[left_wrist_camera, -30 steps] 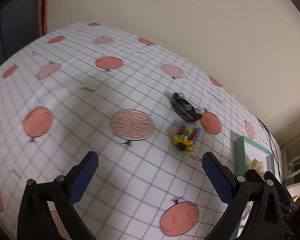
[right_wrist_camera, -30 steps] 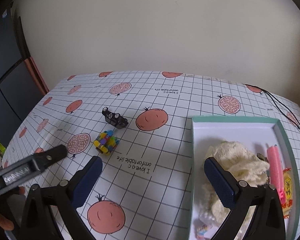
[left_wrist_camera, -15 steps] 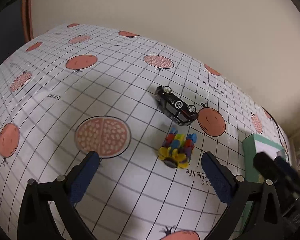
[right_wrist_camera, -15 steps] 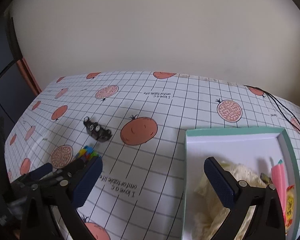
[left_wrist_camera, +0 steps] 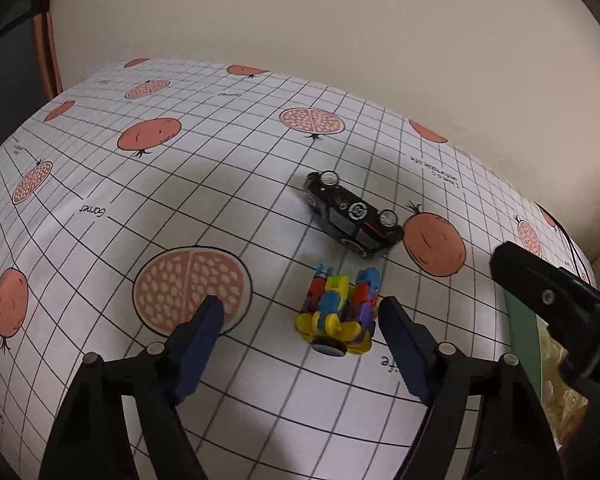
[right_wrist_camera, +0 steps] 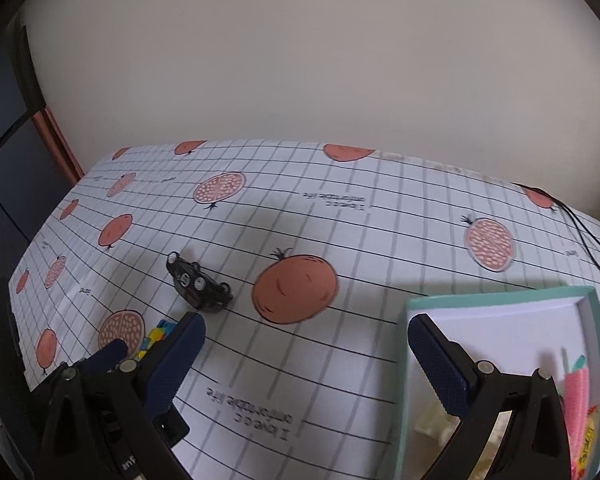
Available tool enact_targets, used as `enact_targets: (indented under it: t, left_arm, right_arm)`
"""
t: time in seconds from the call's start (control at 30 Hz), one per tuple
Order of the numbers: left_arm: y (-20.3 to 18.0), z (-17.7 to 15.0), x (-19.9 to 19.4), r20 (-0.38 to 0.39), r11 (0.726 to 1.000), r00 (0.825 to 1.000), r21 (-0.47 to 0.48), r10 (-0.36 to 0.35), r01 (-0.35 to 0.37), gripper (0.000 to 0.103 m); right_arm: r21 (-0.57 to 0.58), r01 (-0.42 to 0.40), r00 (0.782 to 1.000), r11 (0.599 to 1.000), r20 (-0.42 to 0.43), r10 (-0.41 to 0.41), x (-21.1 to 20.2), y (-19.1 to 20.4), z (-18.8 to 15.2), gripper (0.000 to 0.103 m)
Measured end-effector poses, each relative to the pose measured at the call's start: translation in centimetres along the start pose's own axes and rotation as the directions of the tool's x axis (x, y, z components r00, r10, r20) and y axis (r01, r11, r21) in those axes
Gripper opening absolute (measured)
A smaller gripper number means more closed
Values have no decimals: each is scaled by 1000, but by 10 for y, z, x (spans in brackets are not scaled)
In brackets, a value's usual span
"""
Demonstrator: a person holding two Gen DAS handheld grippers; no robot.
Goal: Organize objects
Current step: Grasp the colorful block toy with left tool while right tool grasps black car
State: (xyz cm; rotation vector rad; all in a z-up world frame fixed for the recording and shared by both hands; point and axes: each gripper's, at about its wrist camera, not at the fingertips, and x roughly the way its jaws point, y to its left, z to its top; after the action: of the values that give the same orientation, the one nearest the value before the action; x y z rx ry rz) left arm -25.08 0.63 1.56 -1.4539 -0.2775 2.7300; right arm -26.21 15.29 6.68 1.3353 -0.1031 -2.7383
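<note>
**Left gripper lines up on the block toy; tray waits to one side**

The left gripper (left_wrist_camera: 300,312) hangs low over the tablecloth (left_wrist_camera: 204,200) with its blue-padded fingers (left_wrist_camera: 198,336) spread wide and nothing between them. The colourful block toy (left_wrist_camera: 338,312) is the landmark here: it sits on the cloth just inside the far fingertip on the tray side, near that pad, though I cannot tell whether they touch. The other finger lies well apart from the toy, over a printed pomegranate slice (left_wrist_camera: 192,286). That wide spread and low angle suggest the toy is being framed for a pinch; the gripper probably needs to shift toward the tray side so the toy sits centred before closing.

The right gripper (right_wrist_camera: 306,348) is also spread wide and empty, hovering on the tray side of the toy. One of its fingers overlaps the near corner of the teal-rimmed tray (right_wrist_camera: 594,320), which likely serves as the collecting place. In the tray, away from the toy, lie a pink item (right_wrist_camera: 576,392) and some pale material, only partly visible. In the left wrist view the right gripper's black body crosses in front of the tray edge, so it may crowd the path from toy to tray.

Just beyond the toy lies a black toy car (left_wrist_camera: 354,216), flipped with its wheels up, close but not touching. It is near enough that a forward overshoot could nudge it. Beyond the car a black cable (right_wrist_camera: 584,224) runs off the far tray-side edge of the cloth, and a plain wall stands behind.
</note>
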Motion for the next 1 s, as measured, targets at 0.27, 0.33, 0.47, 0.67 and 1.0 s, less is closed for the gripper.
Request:
enact_targets:
  t: [0.27,0.33,0.47,0.67,1.0]
  left_arm:
    - [25,5,-1,3,998,1000,-63,27,-26,72]
    - [29,5,-2,8,996,999,-78,31,-30,70]
    - [33,6,-1,14,996,998,-75,57,-56,60]
    - [42,7,-2,26,994,997,-82,74,-72,52]
    - [59,11,-4,30,988,996,-134,81,-76,42]
  right_arm:
    - [-23,-22,999,999,-33,22,24,26,6,103]
    - [-31,-30,999,999,-47,29,32,32,6,103]
    - [-46,-36,997,998,-75,33,48,43,5,102]
    - [-64,-42,995,997,-97,36,64,57,7,100]
    - [-83,-36,992,996,-124,25,79,69,9,86]
